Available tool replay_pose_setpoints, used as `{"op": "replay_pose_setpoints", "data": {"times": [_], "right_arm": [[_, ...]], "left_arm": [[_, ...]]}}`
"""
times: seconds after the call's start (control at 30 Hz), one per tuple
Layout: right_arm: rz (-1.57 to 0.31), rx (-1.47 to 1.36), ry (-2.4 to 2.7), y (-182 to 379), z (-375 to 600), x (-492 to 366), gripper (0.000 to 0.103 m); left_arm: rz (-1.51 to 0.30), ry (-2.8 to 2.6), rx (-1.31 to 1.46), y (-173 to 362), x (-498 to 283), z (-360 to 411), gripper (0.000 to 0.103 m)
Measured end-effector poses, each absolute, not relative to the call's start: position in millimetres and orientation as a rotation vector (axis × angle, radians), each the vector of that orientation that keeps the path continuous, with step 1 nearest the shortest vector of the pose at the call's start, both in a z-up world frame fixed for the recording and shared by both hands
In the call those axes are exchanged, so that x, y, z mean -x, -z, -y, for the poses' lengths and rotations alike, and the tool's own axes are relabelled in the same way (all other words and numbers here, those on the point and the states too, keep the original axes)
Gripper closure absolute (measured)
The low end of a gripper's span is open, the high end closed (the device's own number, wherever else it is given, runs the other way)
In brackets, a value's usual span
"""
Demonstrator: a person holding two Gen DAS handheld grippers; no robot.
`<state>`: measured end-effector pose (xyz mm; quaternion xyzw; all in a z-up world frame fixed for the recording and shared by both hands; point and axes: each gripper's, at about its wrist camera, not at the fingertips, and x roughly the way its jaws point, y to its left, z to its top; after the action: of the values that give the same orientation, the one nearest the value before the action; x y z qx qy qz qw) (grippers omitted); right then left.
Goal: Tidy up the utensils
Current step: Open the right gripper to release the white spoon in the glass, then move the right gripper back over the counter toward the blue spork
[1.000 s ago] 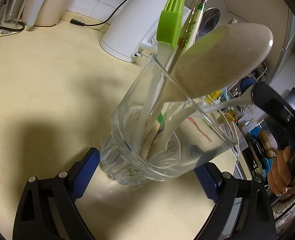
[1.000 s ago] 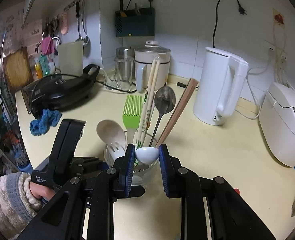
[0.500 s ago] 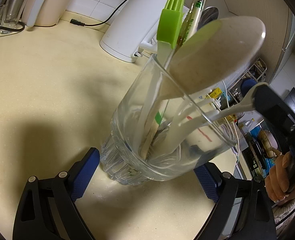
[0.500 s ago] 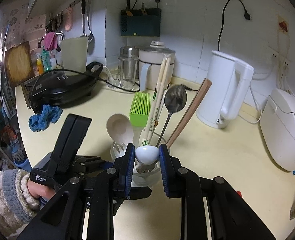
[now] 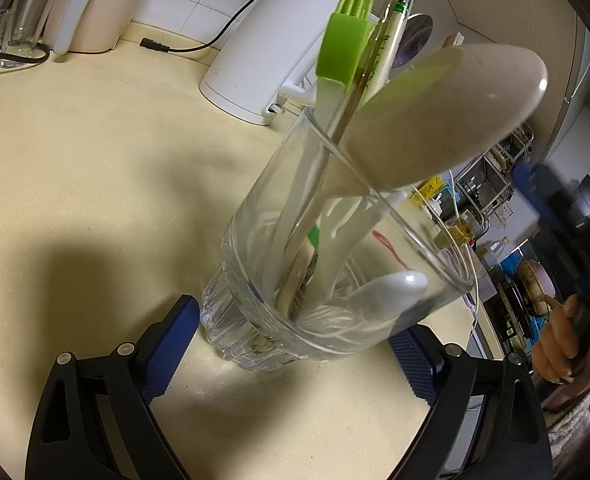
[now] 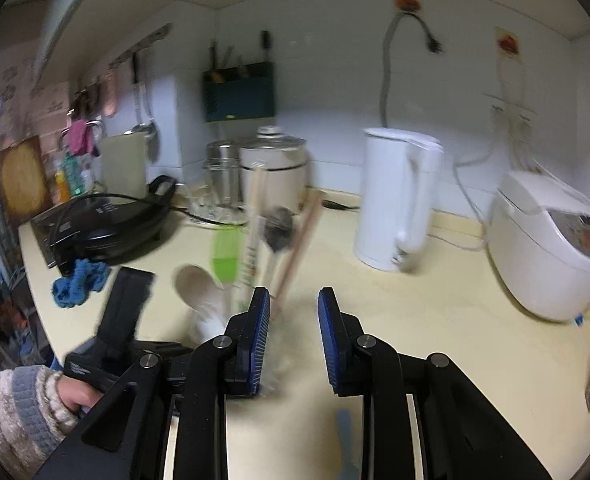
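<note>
While my left gripper (image 5: 291, 344) stood with its blue pads on either side of the glass (image 5: 335, 248) at the lower centre of the left wrist view, I could not tell whether those pads pressed on it. That glass stood on the cream counter (image 5: 75, 160) and held a green brush (image 5: 345, 52), chopsticks (image 5: 395, 28), a beige spoon (image 5: 447, 112) leaning to the upper right, and a white spoon (image 5: 391, 286) lying inside against the near wall. My right gripper (image 6: 293, 320), at the lower centre of its own blurred view, had its jaws apart with nothing between them. Just left of its left pad stood the utensils. A white kettle (image 6: 395, 200) stood at right of centre, a rice cooker (image 6: 551, 240) at far right.
</note>
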<state>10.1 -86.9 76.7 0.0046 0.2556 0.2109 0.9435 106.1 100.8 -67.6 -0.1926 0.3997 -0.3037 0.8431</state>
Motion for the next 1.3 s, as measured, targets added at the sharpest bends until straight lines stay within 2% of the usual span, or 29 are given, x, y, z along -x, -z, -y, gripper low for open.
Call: {"op": "replay_pose_setpoints", "data": {"times": [0.63,1.3], "right_arm": [[-0.788,-0.135,-0.126,47.9,182.1,7.4,0.078],[-0.775,-0.084,-0.103,62.6,176.5,12.1,0.078]], "left_arm": [[-0.844,0.641,0.407,67.7,-106.0,-101.0,0.009],[-0.844,0.642,0.407,67.8,-106.0,-101.1,0.009]]}}
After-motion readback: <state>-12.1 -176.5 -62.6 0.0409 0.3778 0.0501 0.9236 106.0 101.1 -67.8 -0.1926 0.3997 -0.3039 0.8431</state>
